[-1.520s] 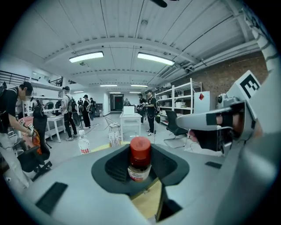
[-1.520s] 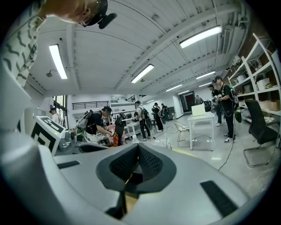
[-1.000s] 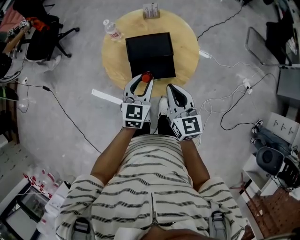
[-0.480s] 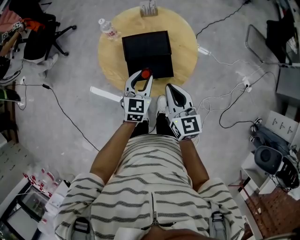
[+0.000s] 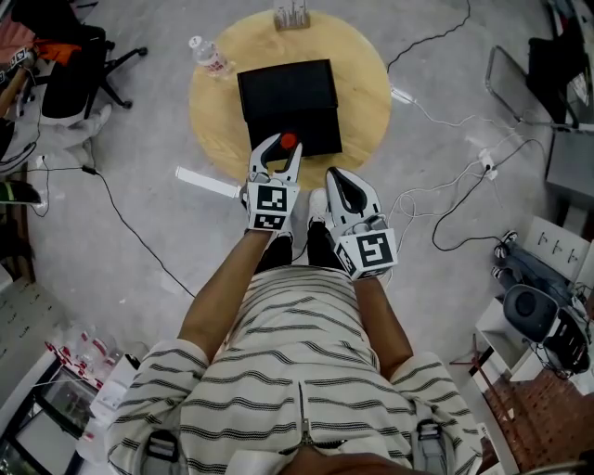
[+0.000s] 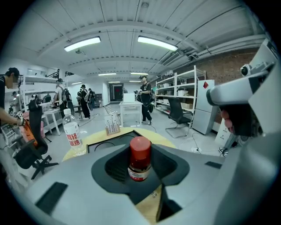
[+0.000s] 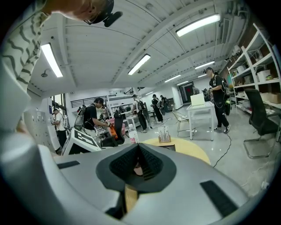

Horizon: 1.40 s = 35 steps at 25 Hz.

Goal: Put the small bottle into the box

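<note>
While the left gripper (image 5: 282, 151) carried it, the small bottle (image 6: 139, 154) stood upright between jaws closed on its body, red cap uppermost, at about the near edge of the black box (image 5: 286, 91). The right gripper (image 5: 337, 178) hung just beside it with its jaws closed together on nothing.

Risk, as judged: the bottle seemed seated in the hollow between the pads, so a release before it cleared the box's near wall could tip it onto the round wooden table (image 5: 368, 85), from where it might roll to the floor. Lowering at a slant could likewise catch its base on that wall.

Surroundings: a water bottle (image 5: 208, 56) lay at the table's far left rim and a small rack (image 5: 290, 16) stood at its far edge, both apart from the box. A white strip (image 5: 208, 183) and cables (image 5: 445, 199) lay on the floor. Nothing appeared to stand between bottle and box.
</note>
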Each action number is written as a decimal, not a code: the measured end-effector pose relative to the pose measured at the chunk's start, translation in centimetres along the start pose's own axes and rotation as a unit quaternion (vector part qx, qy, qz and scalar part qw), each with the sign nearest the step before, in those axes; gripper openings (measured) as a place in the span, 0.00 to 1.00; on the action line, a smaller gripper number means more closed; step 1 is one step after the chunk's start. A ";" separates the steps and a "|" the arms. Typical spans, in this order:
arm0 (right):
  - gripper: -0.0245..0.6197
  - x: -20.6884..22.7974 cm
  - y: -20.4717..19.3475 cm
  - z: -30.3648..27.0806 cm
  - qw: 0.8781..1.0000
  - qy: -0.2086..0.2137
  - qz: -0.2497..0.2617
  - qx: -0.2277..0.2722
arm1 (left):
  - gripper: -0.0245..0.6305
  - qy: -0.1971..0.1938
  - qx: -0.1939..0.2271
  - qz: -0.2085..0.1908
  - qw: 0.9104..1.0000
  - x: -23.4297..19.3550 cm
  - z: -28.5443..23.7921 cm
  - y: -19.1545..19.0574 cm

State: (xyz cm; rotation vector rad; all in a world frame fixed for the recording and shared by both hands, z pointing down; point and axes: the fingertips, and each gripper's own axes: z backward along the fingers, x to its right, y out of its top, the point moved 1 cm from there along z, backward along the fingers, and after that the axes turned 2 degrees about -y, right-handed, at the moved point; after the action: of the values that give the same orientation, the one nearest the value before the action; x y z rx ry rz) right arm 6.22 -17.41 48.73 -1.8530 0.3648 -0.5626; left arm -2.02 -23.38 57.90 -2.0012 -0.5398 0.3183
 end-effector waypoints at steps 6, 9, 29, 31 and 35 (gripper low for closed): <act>0.07 0.3 -0.3 0.1 1.000 -0.005 -0.001 -0.004 | 0.27 0.004 -0.017 0.011 1.000 -0.6 -1.4 -1.4; 0.07 0.6 -0.4 0.1 1.000 -0.011 -0.001 -0.005 | 0.27 0.004 -0.020 0.014 1.000 -0.8 -2.0 -1.8; 0.07 1.0 -1.3 0.0 1.000 -0.021 -0.004 -0.016 | 0.27 0.005 -0.052 0.034 0.998 -1.6 -5.0 -5.1; 0.07 1.1 -1.4 0.1 1.000 -0.023 -0.004 -0.017 | 0.27 0.005 -0.054 0.035 0.998 -1.6 -5.2 -5.4; 0.07 1.3 -1.6 0.4 0.999 -0.023 -0.011 -0.024 | 0.27 0.005 -0.059 0.035 0.998 -1.5 -5.8 -6.0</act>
State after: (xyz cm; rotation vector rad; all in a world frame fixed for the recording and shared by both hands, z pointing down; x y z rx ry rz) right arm 7.44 -17.17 50.42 -1.9145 0.3288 -0.5298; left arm -2.17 -26.14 65.95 -2.1385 -0.4928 0.3243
